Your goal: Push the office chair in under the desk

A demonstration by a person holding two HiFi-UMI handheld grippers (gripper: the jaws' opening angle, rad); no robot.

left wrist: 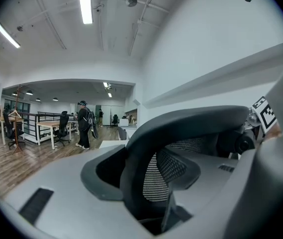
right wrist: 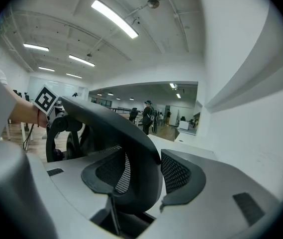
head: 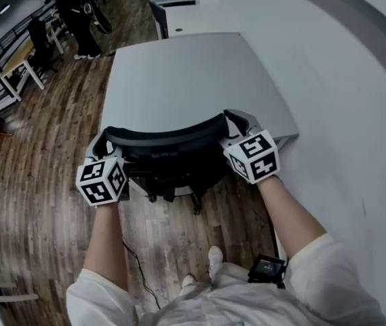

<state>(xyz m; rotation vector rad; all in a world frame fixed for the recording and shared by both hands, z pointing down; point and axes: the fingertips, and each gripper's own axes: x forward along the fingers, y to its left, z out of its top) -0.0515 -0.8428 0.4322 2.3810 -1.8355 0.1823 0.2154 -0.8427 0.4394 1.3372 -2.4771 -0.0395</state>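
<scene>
The black mesh office chair [head: 169, 145] stands at the near edge of the grey desk [head: 186, 73], its seat mostly hidden under the top and its base showing below. My left gripper [head: 104, 145] is shut on the left end of the backrest's top rim. My right gripper [head: 238, 124] is shut on the rim's right end. In the left gripper view the curved rim [left wrist: 181, 121] runs between the grey jaws of the left gripper [left wrist: 146, 178]. The right gripper view shows the same rim [right wrist: 126, 133] pinched in the right gripper [right wrist: 136, 188].
A white wall [head: 355, 114] runs close along the desk's right side. A black cable [head: 135, 263] lies on the wood floor by my feet [head: 213, 260]. A person [head: 77, 19] stands far off at the back left near wooden tables [head: 16, 66]. A white desk [head: 186, 19] stands behind.
</scene>
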